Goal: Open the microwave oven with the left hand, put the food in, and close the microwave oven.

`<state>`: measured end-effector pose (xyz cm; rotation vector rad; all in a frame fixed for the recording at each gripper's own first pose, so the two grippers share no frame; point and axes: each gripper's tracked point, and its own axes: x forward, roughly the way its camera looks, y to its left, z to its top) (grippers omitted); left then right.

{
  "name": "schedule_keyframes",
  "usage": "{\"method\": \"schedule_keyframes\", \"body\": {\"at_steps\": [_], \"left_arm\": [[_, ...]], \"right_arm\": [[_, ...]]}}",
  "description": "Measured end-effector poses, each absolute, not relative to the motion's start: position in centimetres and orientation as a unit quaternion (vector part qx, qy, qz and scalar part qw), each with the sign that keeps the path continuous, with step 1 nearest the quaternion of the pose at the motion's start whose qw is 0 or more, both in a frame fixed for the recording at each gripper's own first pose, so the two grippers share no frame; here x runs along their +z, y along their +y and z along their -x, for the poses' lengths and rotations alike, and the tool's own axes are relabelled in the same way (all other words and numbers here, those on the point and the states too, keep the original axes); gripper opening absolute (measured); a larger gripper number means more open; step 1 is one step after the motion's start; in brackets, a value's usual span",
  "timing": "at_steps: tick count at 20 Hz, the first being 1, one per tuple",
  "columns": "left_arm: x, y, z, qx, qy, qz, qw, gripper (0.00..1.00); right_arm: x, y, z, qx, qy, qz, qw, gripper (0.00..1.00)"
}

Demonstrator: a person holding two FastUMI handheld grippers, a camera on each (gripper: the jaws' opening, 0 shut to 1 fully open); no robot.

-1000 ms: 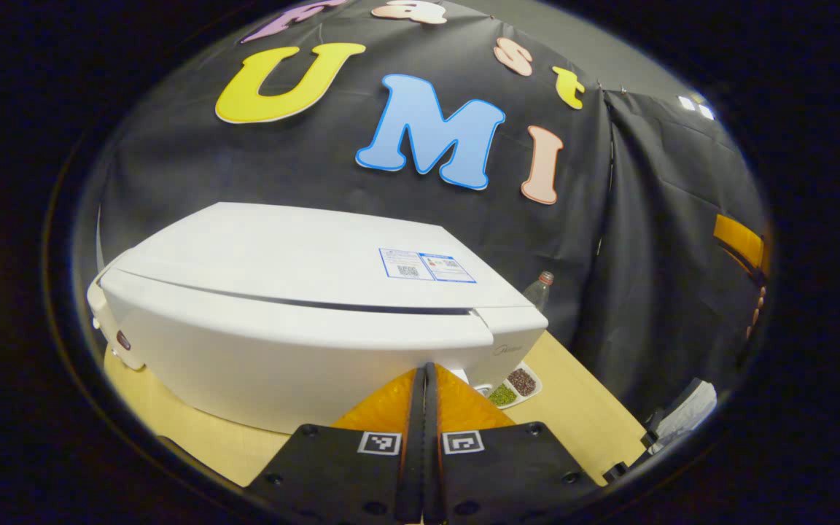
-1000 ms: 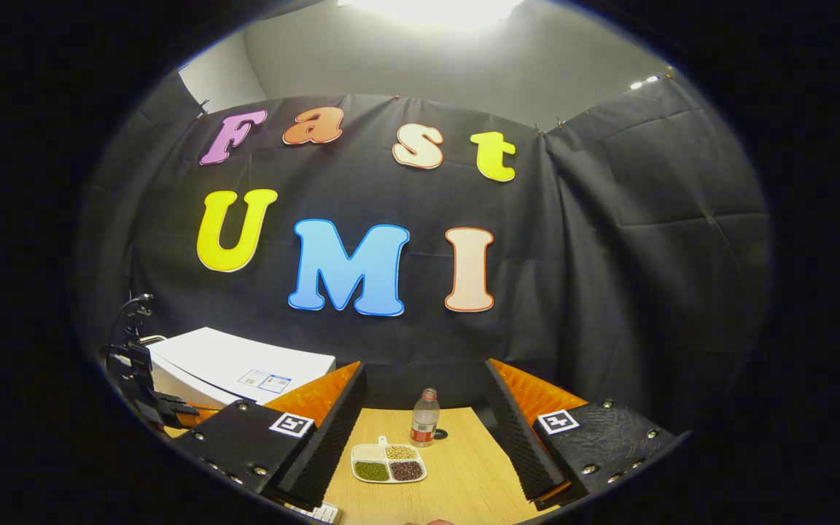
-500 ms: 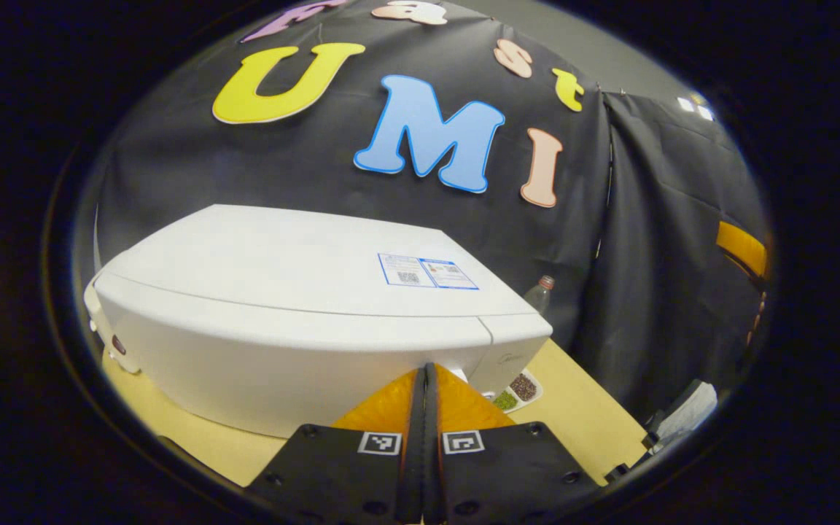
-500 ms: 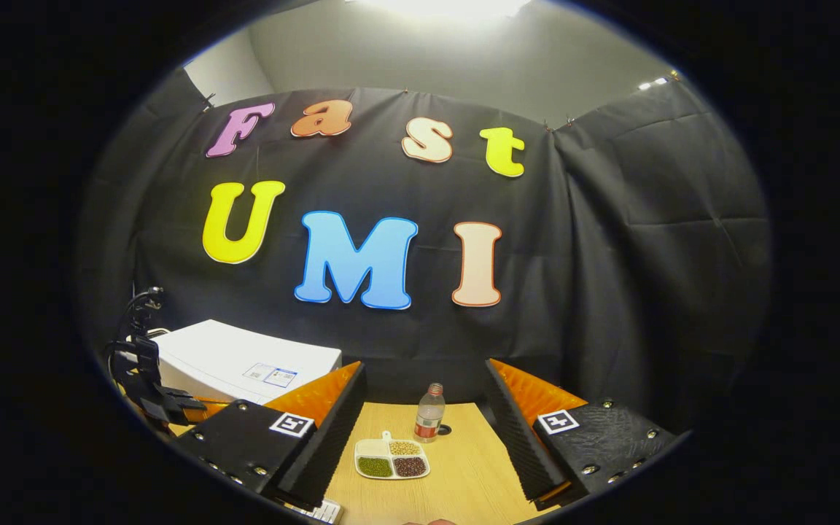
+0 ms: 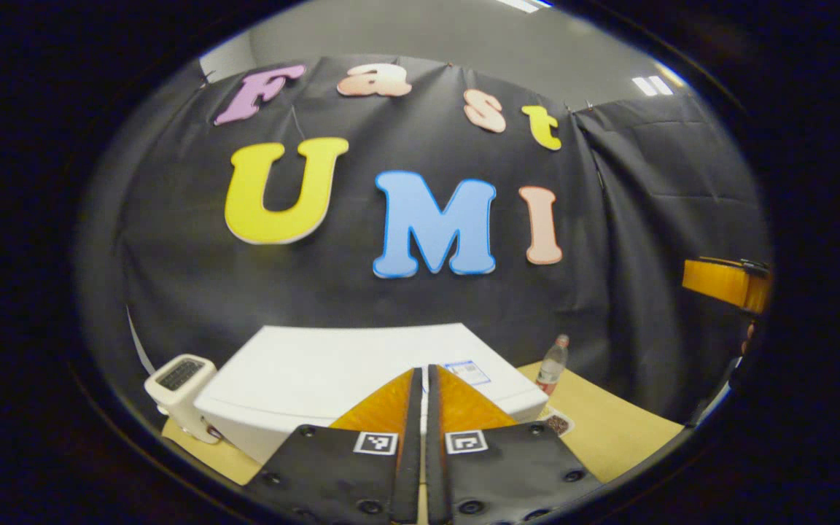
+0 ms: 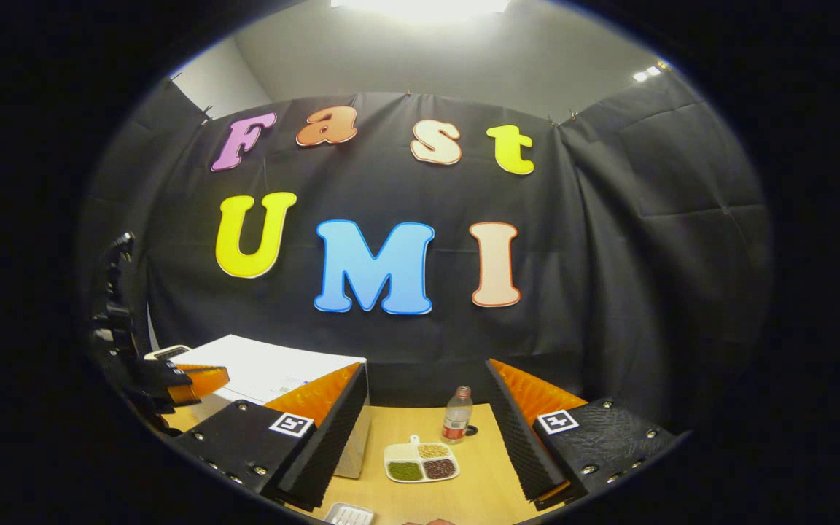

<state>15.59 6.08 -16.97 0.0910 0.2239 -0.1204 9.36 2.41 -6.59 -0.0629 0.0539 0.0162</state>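
The white microwave [image 5: 332,372] stands on the wooden table [image 5: 609,430], seen from above and behind my left gripper [image 5: 420,370], which is shut with nothing in it and held just short of the oven's top front edge. The microwave [image 6: 267,368] sits at the left in the right gripper view, with the left gripper [image 6: 197,379] beside it. A white divided food tray [image 6: 421,462] with beans lies on the table [image 6: 478,488] below my right gripper [image 6: 424,368], which is open and empty. A corner of the tray [image 5: 557,421] peeks past the oven.
A small plastic bottle [image 6: 456,415] stands behind the tray, near the cloth wall. A small white appliance [image 5: 176,390] sits left of the microwave. A white object [image 6: 347,514] lies at the table's near edge. The right gripper [image 5: 726,283] shows at the far right.
The thin gap along the microwave's door closed. The left gripper then rose and drew back from the oven's front. The right gripper shifted slightly left and stayed open.
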Motion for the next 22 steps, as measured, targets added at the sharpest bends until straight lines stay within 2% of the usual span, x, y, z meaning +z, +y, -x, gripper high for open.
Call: {"method": "schedule_keyframes", "body": {"at_steps": [3, 7, 8, 9, 10, 11, 12, 20, 22], "left_arm": [[-10.2, 9.5, -12.0, -0.017, 0.053, -0.049, 0.997, 0.97], [-6.7, 13.2, -7.8, 0.011, 0.039, -0.033, 0.999, 0.94], [-6.2, 14.1, -7.2, 0.015, 0.038, -0.030, 0.999, 0.97], [-5.7, 14.9, -6.7, 0.017, 0.036, -0.027, 0.999, 0.95], [-5.3, 15.4, -6.2, 0.017, 0.035, -0.023, 0.999, 0.92], [-4.8, 16.0, -5.6, 0.016, 0.033, -0.023, 0.999, 0.97], [-4.3, 16.6, -5.4, 0.016, 0.030, -0.023, 0.999, 0.95], [-0.4, 18.6, -4.8, -0.007, 0.003, -0.013, 1.000, 0.97], [-0.4, 18.6, -4.6, -0.013, 0.003, -0.005, 1.000, 0.95]], "right_arm": [[-5.6, 5.2, -9.2, 0.023, 0.019, 0.020, 0.999, 0.96], [-4.9, 8.4, -7.9, 0.039, 0.017, 0.002, 0.999, 0.96], [-4.6, 9.0, -7.5, 0.040, 0.015, 0.000, 0.999, 0.96], [-4.4, 9.5, -7.1, 0.038, 0.014, 0.001, 0.999, 0.95], [-4.2, 10.0, -6.7, 0.038, 0.012, 0.001, 0.999, 0.95], [-4.0, 10.4, -6.3, 0.037, 0.009, 0.000, 0.999, 0.95], [-3.6, 11.1, -6.1, 0.040, 0.006, -0.002, 0.999, 0.95], [-1.2, 14.3, -4.0, 0.034, -0.013, 0.005, 0.999, 0.95], [-0.9, 14.9, -3.6, 0.035, -0.013, 0.009, 0.999, 0.96]]}}
